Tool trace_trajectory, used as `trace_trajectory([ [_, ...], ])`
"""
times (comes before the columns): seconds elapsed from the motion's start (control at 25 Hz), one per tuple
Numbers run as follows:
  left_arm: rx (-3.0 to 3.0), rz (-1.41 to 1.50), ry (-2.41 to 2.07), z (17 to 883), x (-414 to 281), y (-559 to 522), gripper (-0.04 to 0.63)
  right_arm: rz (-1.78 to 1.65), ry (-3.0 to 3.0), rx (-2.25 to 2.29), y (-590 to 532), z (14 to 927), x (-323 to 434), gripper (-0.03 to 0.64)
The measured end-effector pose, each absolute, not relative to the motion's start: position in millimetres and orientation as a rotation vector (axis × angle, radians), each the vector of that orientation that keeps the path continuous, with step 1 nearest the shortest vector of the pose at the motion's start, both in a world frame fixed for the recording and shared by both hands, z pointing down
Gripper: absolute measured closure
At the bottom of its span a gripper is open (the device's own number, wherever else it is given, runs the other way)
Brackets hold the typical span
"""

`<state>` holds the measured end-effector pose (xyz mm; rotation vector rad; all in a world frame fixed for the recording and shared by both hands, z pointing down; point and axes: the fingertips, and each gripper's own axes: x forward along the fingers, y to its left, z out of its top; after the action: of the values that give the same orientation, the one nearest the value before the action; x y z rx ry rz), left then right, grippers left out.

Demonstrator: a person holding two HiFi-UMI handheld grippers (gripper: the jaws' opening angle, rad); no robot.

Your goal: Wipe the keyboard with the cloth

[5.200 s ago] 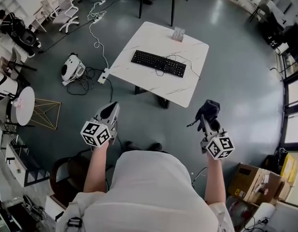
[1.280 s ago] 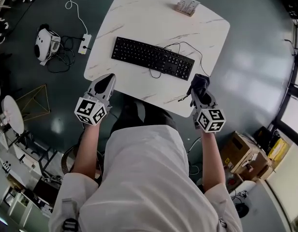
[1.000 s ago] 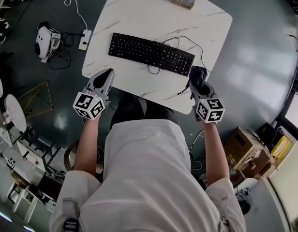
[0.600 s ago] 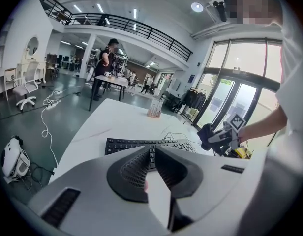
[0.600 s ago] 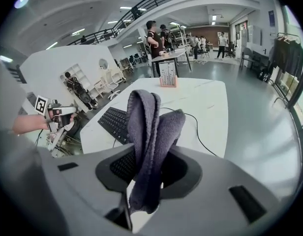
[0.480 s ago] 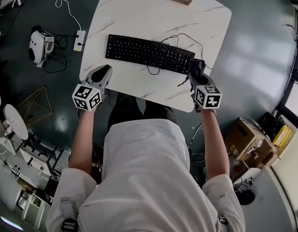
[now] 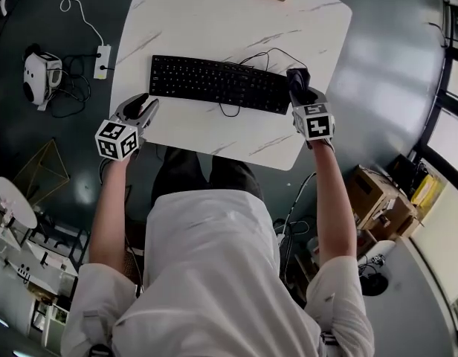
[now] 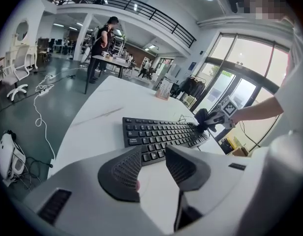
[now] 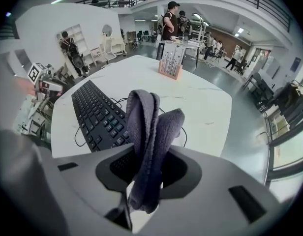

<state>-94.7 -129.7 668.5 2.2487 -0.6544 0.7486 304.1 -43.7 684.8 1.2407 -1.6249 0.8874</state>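
Grey cloth [image 9: 150,127] pinched in right gripper [image 7: 300,97] | at right end of keyboard [image 7: 214,82]

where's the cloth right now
The cloth is at the right of the head view, clamped in the right gripper, at the right end of the keyboard.

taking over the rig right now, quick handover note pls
Left tongs: open, jaws have just been opening, nothing between them; at the table's near edge, by the keyboard's left end.
Right tongs: shut on the cloth, at the keyboard's right end; contact unclear.
Done: cloth in grip and brought to the keyboard.
Left: wipe across the keys.
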Motion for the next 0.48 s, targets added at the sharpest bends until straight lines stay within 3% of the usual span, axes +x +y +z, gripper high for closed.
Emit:
trace_trajectory([
  [0.48,2.189,0.793,-0.63,703.9,-93.3,-132.8,0.423,0.835,-1.596,1.088,-31.7,707.6,283.3,0.499],
])
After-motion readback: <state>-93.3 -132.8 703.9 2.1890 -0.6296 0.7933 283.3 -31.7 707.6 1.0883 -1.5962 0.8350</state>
